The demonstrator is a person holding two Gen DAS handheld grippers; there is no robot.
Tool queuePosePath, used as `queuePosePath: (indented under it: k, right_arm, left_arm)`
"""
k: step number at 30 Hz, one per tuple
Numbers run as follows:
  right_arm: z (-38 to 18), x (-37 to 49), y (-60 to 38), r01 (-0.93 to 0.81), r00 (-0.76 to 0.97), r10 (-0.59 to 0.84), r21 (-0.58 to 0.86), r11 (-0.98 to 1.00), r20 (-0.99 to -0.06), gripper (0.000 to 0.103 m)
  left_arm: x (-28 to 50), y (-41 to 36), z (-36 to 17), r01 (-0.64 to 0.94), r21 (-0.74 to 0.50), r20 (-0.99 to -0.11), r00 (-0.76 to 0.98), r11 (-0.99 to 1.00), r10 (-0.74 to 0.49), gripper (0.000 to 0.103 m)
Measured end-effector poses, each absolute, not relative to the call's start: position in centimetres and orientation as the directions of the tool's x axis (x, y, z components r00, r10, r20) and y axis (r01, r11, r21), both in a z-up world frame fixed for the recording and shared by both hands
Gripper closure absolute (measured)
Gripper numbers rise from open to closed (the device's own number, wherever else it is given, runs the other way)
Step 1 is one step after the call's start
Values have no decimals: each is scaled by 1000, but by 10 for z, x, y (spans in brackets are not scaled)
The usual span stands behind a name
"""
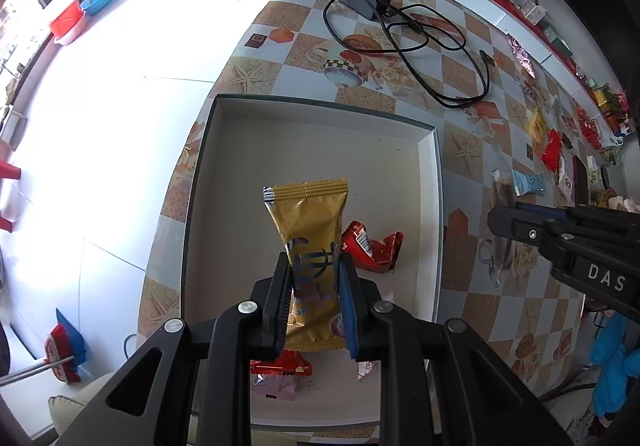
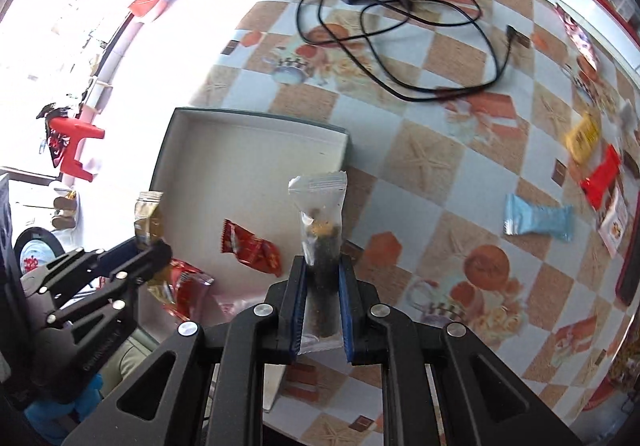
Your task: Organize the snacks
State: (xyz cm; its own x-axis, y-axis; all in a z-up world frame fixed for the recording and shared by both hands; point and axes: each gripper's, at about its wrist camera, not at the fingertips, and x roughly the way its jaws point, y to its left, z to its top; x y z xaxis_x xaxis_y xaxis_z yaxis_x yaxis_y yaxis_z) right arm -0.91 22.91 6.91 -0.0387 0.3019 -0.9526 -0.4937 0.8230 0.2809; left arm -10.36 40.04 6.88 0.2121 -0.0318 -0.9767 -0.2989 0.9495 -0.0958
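Left wrist view: my left gripper (image 1: 314, 286) jaws pinch the light, crinkly gold snack packet (image 1: 310, 242) mid-body; right gripper (image 2: 322, 286) jaws clamp a slippery clear snack pouch (image 2: 320, 230).

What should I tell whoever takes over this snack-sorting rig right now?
Left hand-held gripper: shut on a gold snack packet, above the shallow box.
Right hand-held gripper: shut on a clear packet of dark snack, near the box's right edge.
Done: red packets and a pink packet already lie in the box.
Left: drop both held packets in, then fetch the light blue packet, yellow packet and red packet from the tablecloth.
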Motion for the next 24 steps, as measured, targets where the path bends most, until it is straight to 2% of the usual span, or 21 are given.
queuePosePath:
  k: [24]
  right_arm:
    - [49, -10, 281, -506, -120, 285, 306, 806, -951, 86]
  left_arm:
    - [-100, 408, 40, -321, -91, -988, 150, 943, -44, 78]
